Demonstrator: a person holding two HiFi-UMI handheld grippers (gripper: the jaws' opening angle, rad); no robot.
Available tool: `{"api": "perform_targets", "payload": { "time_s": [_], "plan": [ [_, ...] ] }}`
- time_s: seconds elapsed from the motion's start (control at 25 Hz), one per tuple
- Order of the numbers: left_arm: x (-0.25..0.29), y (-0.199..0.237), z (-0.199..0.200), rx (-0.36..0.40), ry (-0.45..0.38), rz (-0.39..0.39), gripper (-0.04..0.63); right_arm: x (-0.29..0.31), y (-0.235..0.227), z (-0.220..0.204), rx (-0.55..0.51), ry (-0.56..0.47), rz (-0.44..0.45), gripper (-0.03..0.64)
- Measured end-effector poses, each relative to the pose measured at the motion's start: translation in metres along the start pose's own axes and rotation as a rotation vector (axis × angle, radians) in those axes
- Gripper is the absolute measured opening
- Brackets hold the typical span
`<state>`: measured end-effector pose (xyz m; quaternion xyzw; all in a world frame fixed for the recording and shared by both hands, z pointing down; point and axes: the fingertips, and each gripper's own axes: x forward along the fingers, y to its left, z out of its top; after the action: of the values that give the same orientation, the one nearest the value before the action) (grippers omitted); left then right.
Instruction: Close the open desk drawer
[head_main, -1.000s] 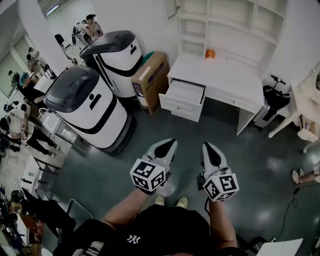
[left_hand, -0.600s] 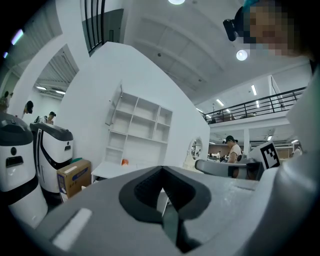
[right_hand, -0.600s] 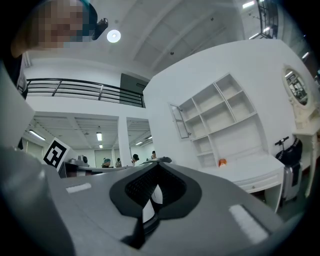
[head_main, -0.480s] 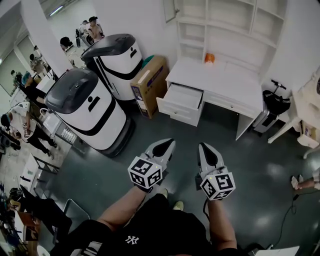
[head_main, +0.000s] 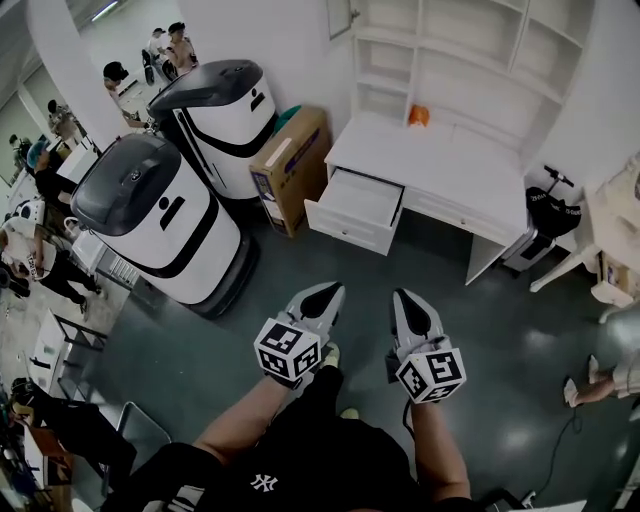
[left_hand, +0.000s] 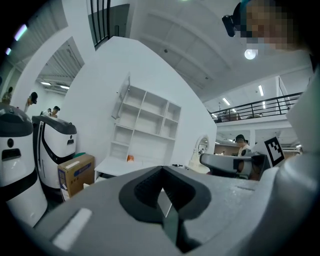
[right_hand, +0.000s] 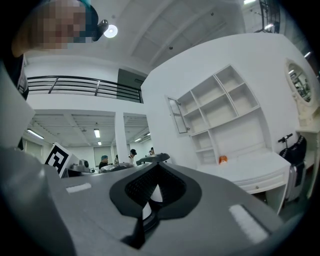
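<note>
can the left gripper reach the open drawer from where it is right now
Probably not yet: the left gripper hangs well short of the open drawer, with bare floor between them. Nothing blocks the way, so stepping closer should do it.

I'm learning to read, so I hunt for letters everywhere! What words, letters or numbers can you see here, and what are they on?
"NY": white interlocked letters on the person's black top.
Cardboard box: print on its blue label, too small to read.
Black bag by the desk: white print, too blurred to read.
Marker cubes: only black-and-white square patterns, no words.
</note>
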<state>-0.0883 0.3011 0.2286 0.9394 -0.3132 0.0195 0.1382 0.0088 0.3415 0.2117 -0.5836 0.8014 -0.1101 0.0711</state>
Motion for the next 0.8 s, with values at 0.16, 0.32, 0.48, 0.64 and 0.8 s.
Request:
{"api": "perform_targets", "payload": {
  "time_s": [0.16,0.32,0.48,0.64,0.8],
  "plan": [
    [0.040,0.040,-0.004,-0.014,0.014,0.006,0.000,0.047,-0.027,-0.005,0.003,0.015,-0.010,0.015],
    [0.080,0.092,-0.009,-0.010,0.039,0.015,0.000,0.107,-0.050,-0.013,0.019,0.030,-0.024,0.017],
    [0.122,0.145,-0.024,-0.008,0.084,0.014,0.000,0.164,-0.070,-0.024,0.029,0.057,-0.044,0.018],
    [0.158,0.187,-0.048,-0.005,0.125,0.000,0.000,0.203,-0.090,-0.036,0.054,0.075,-0.067,0.018],
    [0.190,0.224,-0.084,-0.011,0.171,0.007,0.000,0.229,-0.110,-0.049,0.067,0.101,-0.083,0.020]
  ]
}}
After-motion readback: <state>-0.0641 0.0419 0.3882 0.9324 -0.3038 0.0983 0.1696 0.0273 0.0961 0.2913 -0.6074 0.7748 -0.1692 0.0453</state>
